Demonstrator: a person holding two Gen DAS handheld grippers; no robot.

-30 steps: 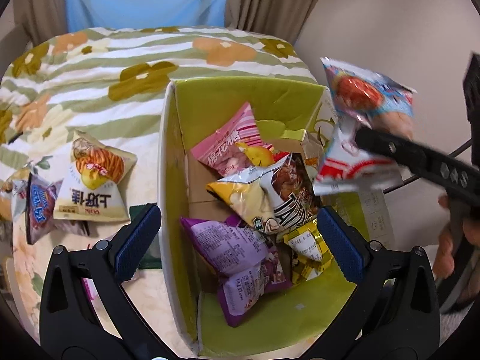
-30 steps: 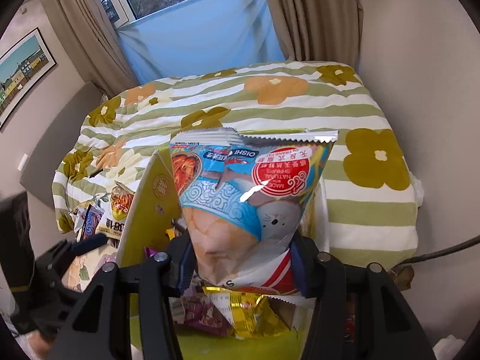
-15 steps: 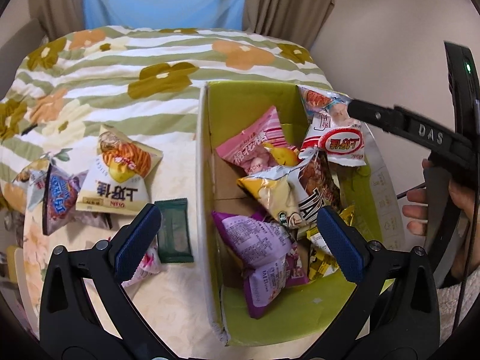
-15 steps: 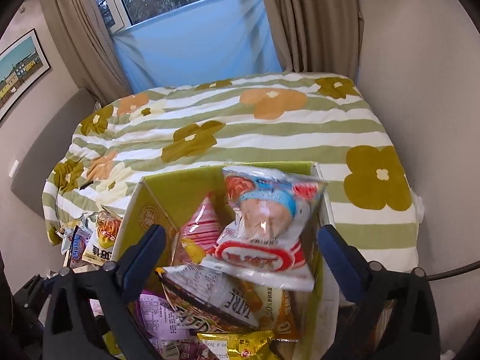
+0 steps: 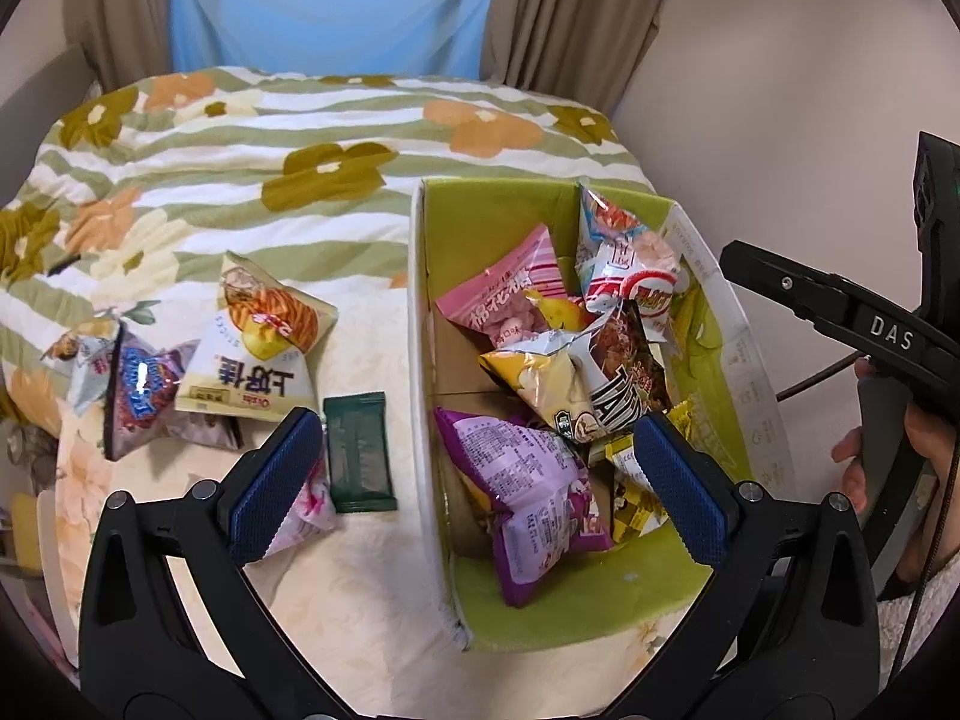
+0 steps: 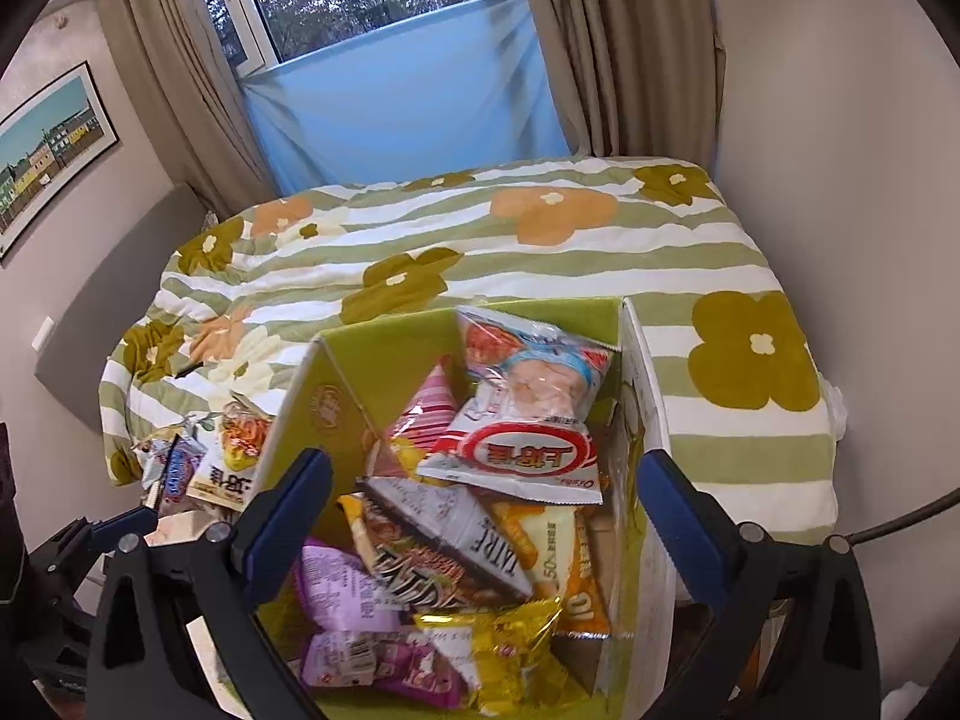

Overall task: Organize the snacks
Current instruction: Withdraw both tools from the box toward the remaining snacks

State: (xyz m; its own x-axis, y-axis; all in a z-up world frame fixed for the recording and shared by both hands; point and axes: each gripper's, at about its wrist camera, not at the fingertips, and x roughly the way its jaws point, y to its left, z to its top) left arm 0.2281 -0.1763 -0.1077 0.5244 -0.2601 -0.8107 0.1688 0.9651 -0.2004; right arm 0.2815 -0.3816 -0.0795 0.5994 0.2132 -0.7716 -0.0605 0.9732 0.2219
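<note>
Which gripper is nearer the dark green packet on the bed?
Left. The left gripper hangs open just above the dark green packet, whose edge sits beside its left finger. The right gripper is open over the green box, away from the packet.

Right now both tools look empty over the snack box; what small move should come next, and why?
Probably lower the open left tool onto the dark green flat packet on the floral cloth, just left of the green cardboard box. It is the nearest snack outside the box, and the right tool hangs open over the shrimp-cracker bag in the box.
</note>
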